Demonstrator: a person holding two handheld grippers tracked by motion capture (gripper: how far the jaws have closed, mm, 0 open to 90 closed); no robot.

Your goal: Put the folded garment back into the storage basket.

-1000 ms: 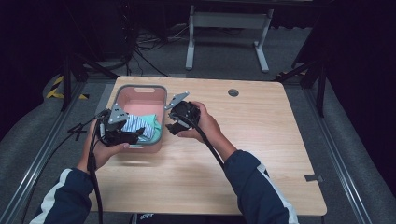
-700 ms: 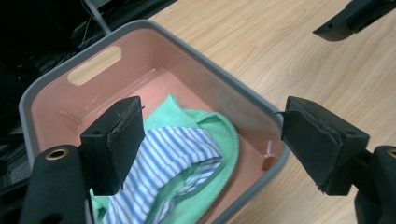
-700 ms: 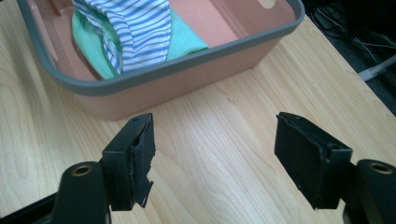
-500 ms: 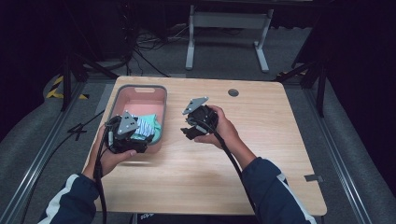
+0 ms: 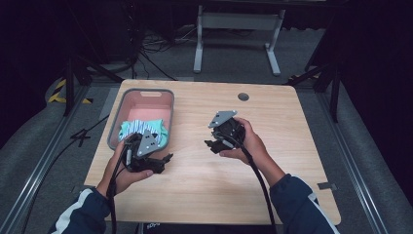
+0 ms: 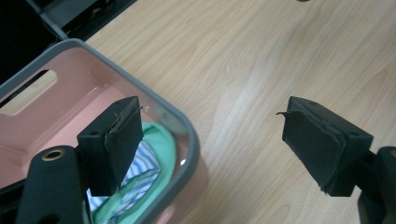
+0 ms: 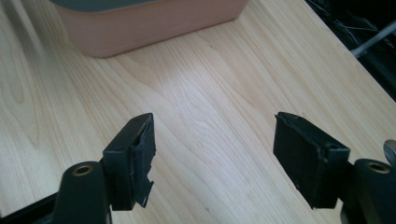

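Note:
A pink bin with a grey rim (image 5: 144,93) stands at the table's left side, and its rim (image 6: 182,126) and wall (image 7: 154,21) also show in the gripper views. Inside it lies green and blue-striped cloth (image 5: 141,129), seen close up as folded fabric (image 6: 140,182). My left gripper (image 5: 163,163) is held just in front of the bin's near end, open with nothing between its pads (image 6: 210,147). Over the middle of the table my right gripper (image 5: 210,144) is open too, its empty jaws (image 7: 212,156) pointing toward the bin.
The wooden table (image 5: 292,161) has a round cable hole (image 5: 243,96) near its far edge. Black cables trail from both grippers off the near edge. Beyond the table stand a white frame (image 5: 234,29) and cables on a grey floor.
Both grippers have drawn back from the bin: the left toward the near edge, the right out over the table's middle. The cloth stays in the bin.

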